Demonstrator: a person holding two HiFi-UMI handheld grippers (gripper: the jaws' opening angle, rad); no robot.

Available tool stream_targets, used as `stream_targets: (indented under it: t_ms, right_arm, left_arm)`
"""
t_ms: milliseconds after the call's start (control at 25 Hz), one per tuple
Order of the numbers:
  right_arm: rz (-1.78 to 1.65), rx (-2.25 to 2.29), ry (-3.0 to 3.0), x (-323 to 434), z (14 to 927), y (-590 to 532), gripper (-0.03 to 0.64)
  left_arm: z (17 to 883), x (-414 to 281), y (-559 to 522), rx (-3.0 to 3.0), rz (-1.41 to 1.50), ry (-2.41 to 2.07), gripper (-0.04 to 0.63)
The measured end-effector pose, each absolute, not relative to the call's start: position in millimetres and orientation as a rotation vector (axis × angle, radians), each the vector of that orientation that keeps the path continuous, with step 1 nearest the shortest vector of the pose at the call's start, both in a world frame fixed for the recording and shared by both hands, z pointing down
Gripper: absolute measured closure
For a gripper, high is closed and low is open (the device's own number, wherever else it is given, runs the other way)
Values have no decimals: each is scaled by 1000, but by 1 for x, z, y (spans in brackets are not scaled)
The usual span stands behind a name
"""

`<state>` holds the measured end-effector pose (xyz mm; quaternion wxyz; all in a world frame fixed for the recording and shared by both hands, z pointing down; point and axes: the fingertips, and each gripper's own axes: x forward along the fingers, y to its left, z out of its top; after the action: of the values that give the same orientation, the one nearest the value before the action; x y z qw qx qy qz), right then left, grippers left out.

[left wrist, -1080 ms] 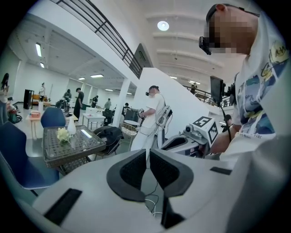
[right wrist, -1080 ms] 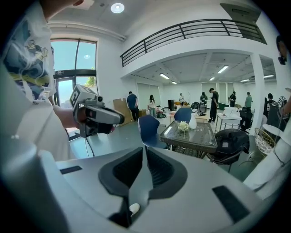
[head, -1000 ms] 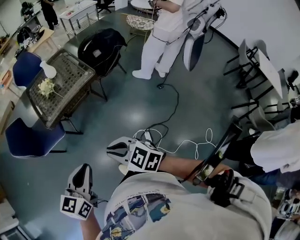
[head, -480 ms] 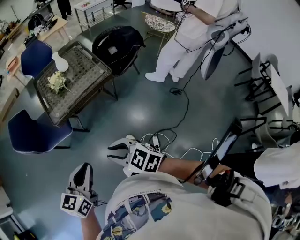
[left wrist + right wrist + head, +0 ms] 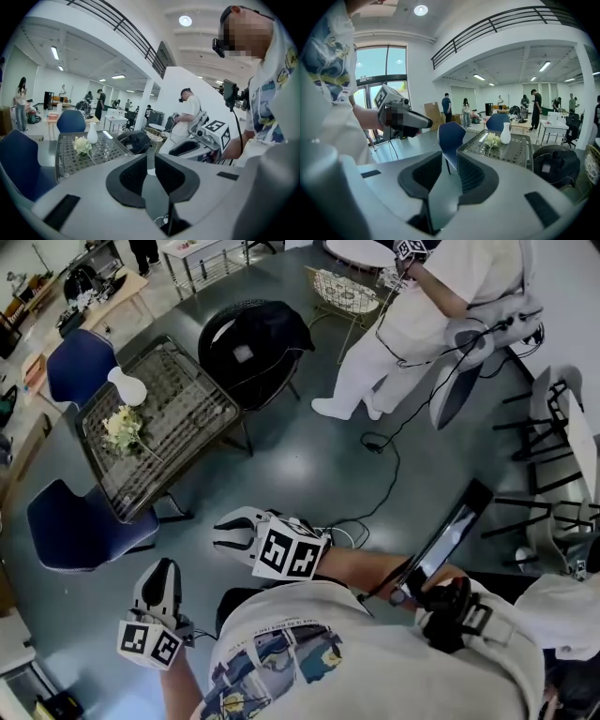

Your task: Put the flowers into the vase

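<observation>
flowers [image 5: 122, 427]: pale bunch, lying on table [image 5: 192, 413] | vase [image 5: 128, 387]: white, upright, beside

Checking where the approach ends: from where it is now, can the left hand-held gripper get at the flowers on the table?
Probably not yet. The left hand-held gripper is well short of the flowers on the mesh-top table, with floor and a blue chair between. The person would need to step closer.

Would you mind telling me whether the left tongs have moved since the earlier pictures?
Yes. In the left gripper view the table with the flowers now looks larger and nearer, so the left tongs have been carried toward it.
</observation>
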<state>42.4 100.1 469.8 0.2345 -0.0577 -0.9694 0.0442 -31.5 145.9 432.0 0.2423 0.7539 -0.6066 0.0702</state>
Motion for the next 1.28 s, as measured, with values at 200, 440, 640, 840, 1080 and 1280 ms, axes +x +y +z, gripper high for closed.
stream_targets:
  t_ms: [200, 440, 640, 840, 1080, 1280]
  right_arm:
    - [160, -172, -2651, 37, 477, 71, 532]
    - [170, -153, -2642, 13, 481, 38, 532]
    - [187, -10, -2617, -7, 485, 3, 532]
    - [198, 65, -2633, -70, 481, -27, 532]
    - [245, 149, -2621, -147, 480, -56, 532]
    - [307, 260, -2595, -183, 489, -65, 532]
  left_arm:
    - [439, -48, 113, 2007, 201, -1662, 541]
    - [446, -96, 76, 1956, 174, -1674, 515]
    - [466, -145, 25, 1985, 137, -1596, 508]
    - [480, -233, -6, 1927, 108, -1577, 492]
    - [524, -336, -67, 1829, 147, -1500, 409]
    - [576, -402, -121, 1722, 125, -1426, 357]
